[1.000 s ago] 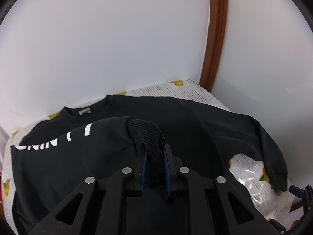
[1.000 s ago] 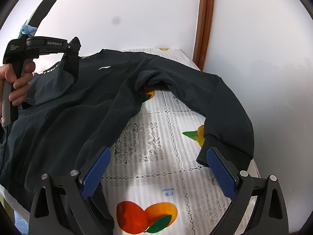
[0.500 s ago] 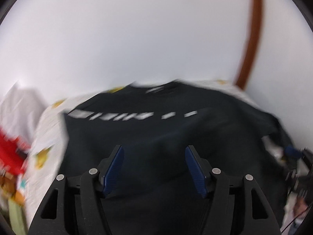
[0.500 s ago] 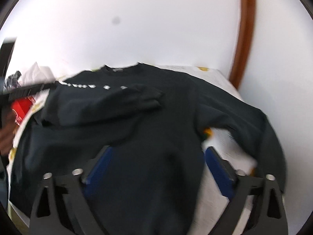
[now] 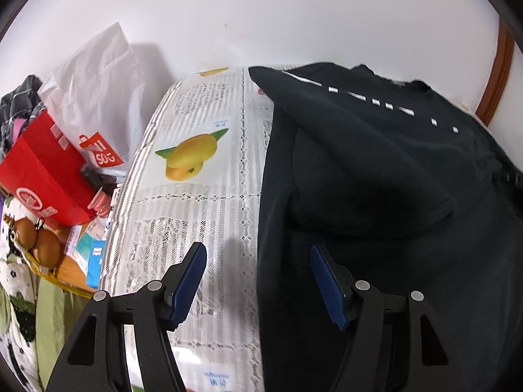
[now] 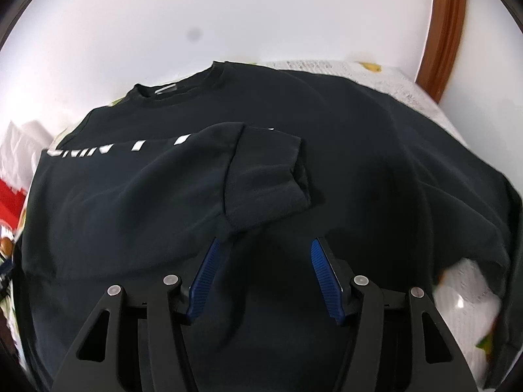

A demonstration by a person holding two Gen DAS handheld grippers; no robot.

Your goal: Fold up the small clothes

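Observation:
A black sweatshirt (image 6: 359,150) with white lettering lies spread on the table, its collar toward the wall. Its left sleeve is folded across the chest, and the cuff (image 6: 271,176) rests near the middle. My right gripper (image 6: 265,251) hovers over the shirt's body just below that cuff. Its jaws are closing, with only flat cloth beneath them and nothing pinched. My left gripper (image 5: 258,256) is open and straddles the left side edge of the sweatshirt (image 5: 376,170). One pad is over the tablecloth (image 5: 196,202) and the other over black fabric.
The tablecloth is white lace pattern with mango prints. Left of the table stand a red paper bag (image 5: 42,176), a white plastic bag (image 5: 98,81) and a basket of small boxes (image 5: 81,258). A white wall and a brown door frame (image 6: 444,32) close off the back.
The left gripper let go of the sleeve cuff, which now lies folded on the chest, and swung to the shirt's left edge. The right gripper moved from the right sleeve to the middle, and its jaws narrowed.

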